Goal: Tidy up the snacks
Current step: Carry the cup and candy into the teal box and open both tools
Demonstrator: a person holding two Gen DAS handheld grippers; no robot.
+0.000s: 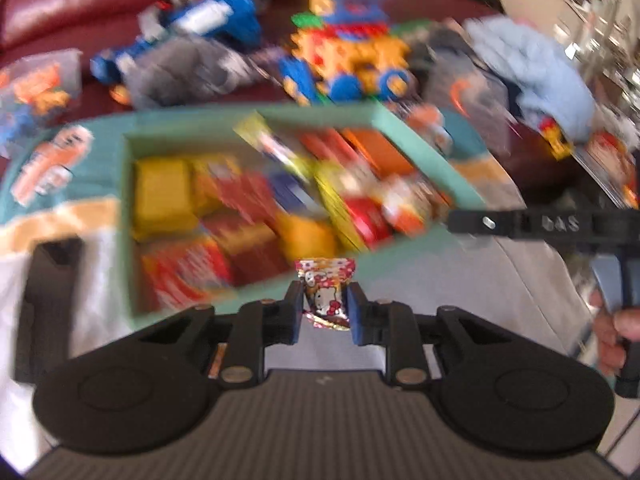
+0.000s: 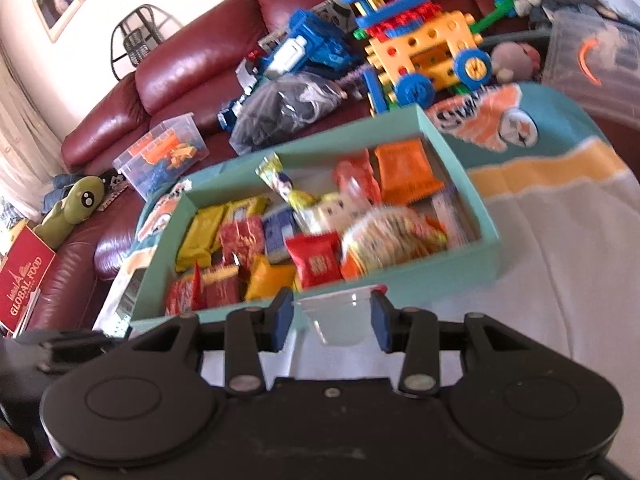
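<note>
On a cloth-draped sofa, the left gripper (image 1: 323,307) clamps a small cartoon-print candy packet (image 1: 325,295), the right gripper (image 2: 331,322) holds a clear plastic cup (image 2: 340,316); the teal box (image 2: 460,258) beyond already looks largely filled with snacks.

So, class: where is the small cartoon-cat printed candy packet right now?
In the left wrist view, the small cartoon-cat printed candy packet is pinched in the left gripper, just in front of the teal cardboard snack box.
</note>
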